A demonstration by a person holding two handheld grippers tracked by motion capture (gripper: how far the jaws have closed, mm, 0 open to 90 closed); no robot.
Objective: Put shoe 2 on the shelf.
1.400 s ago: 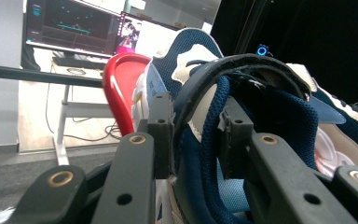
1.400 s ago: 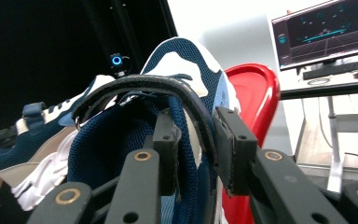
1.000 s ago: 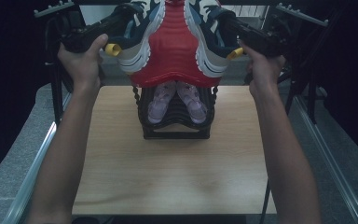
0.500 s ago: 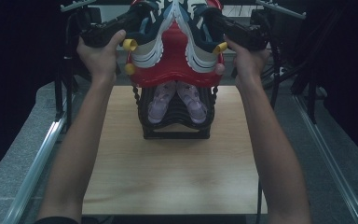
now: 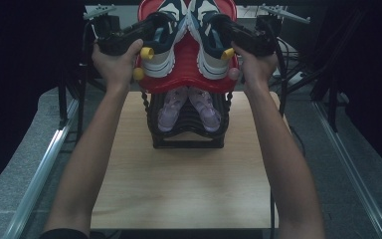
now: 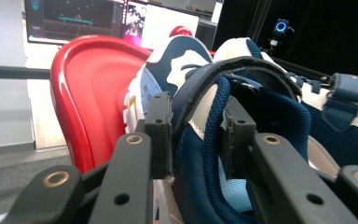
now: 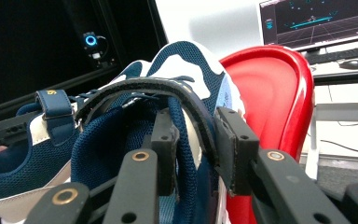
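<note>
From where I stand, the left gripper at about eleven o'clock and the right gripper at one o'clock each grasp a navy sneaker by its heel collar. The jaws have just eased a little with the collar between them, likely so the left sneaker and right sneaker can settle toes-outward on the red shelf at twelve o'clock, above the pink shoes. The high view shows the stacked rack on the wooden table, while the gripper views show the pads straddling each padded collar and the monitors behind.
</note>
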